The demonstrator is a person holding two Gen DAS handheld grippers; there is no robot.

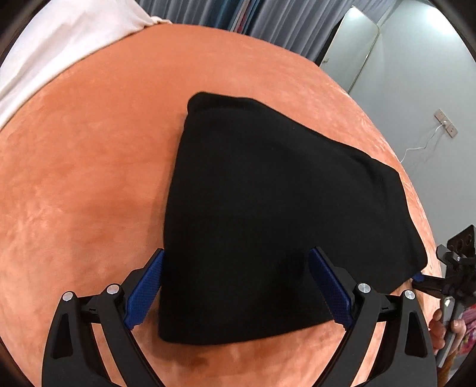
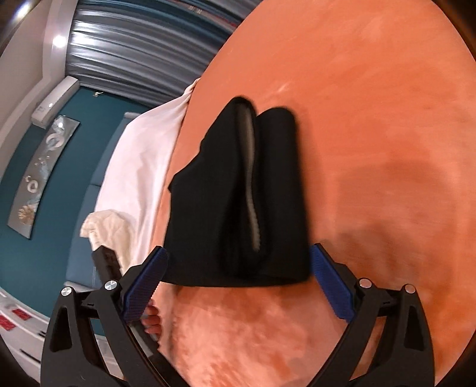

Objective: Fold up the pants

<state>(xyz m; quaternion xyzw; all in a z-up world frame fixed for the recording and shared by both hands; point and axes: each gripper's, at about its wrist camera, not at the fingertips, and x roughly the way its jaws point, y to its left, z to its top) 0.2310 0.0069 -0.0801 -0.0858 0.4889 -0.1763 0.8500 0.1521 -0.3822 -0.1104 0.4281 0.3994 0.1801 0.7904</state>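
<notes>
The black pants (image 1: 267,214) lie folded into a compact stack on the orange bed cover (image 1: 89,178). My left gripper (image 1: 236,259) is open, its blue pads on either side of the stack's near end. In the right wrist view the pants (image 2: 238,202) show their layered side, with a grey ribbed waistband (image 2: 251,184) between the folds. My right gripper (image 2: 238,259) is open just in front of that folded edge. The right gripper also shows at the right edge of the left wrist view (image 1: 422,279), by the stack's right corner.
A white sheet or pillow (image 1: 59,44) lies at the bed's far left and shows in the right view (image 2: 142,166) with a cream towel (image 2: 104,226). Grey curtains (image 1: 267,20) and a wall with an outlet (image 1: 444,122) lie beyond the bed.
</notes>
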